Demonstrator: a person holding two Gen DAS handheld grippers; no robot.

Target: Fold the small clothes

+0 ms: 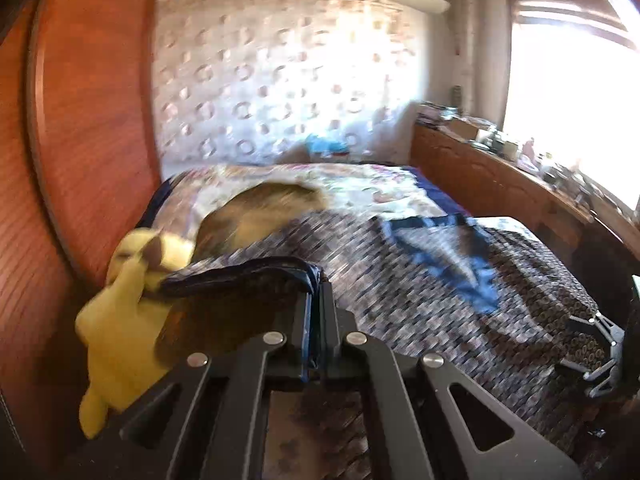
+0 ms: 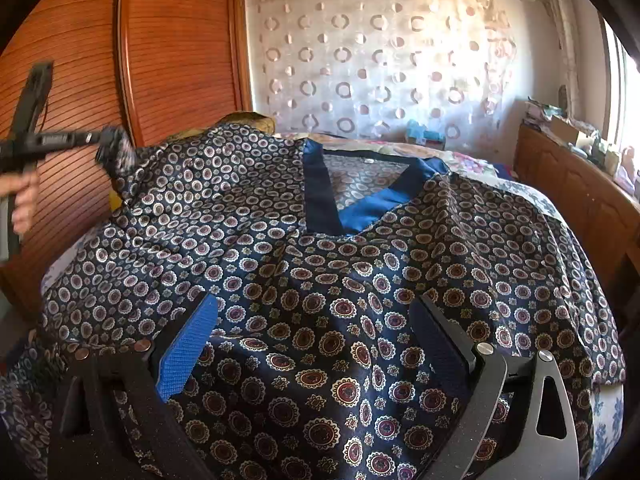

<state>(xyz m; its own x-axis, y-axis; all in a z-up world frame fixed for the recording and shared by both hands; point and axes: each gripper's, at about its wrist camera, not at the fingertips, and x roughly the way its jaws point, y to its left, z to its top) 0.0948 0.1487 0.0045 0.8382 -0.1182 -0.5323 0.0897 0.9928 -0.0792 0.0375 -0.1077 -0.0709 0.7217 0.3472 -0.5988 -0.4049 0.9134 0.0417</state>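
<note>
A bed [image 2: 560, 208] fills the middle of both views, with a wooden wardrobe [image 2: 168, 52] along the left edge and a patterned curtain [image 2: 380, 64] across the upper centre. A low wooden cabinet [image 2: 568, 184] runs down the right side under a bright window.

Spread over the bed lies a dark blue shirt [image 2: 320, 288] printed with round medallions, its plain blue V-neck collar [image 2: 320, 196] in the upper middle of the right wrist view. The left part of the shirt is lifted off the bed toward the upper left.

A yellow soft toy [image 1: 120, 320] sits at the lower left of the left wrist view, against the wardrobe, touching the raised fabric edge.

The left tool [image 1: 316, 300] is clenched on the shirt's edge, a dark fold of cloth pinched between its pads; in the right wrist view it appears blurred at the left edge, a hand [image 2: 24, 200] gripping its handle.

The right tool [image 2: 316, 320] is released, its blue pads [image 2: 188, 348] spread wide just over the shirt's lower part; whether they touch the cloth is unclear.
</note>
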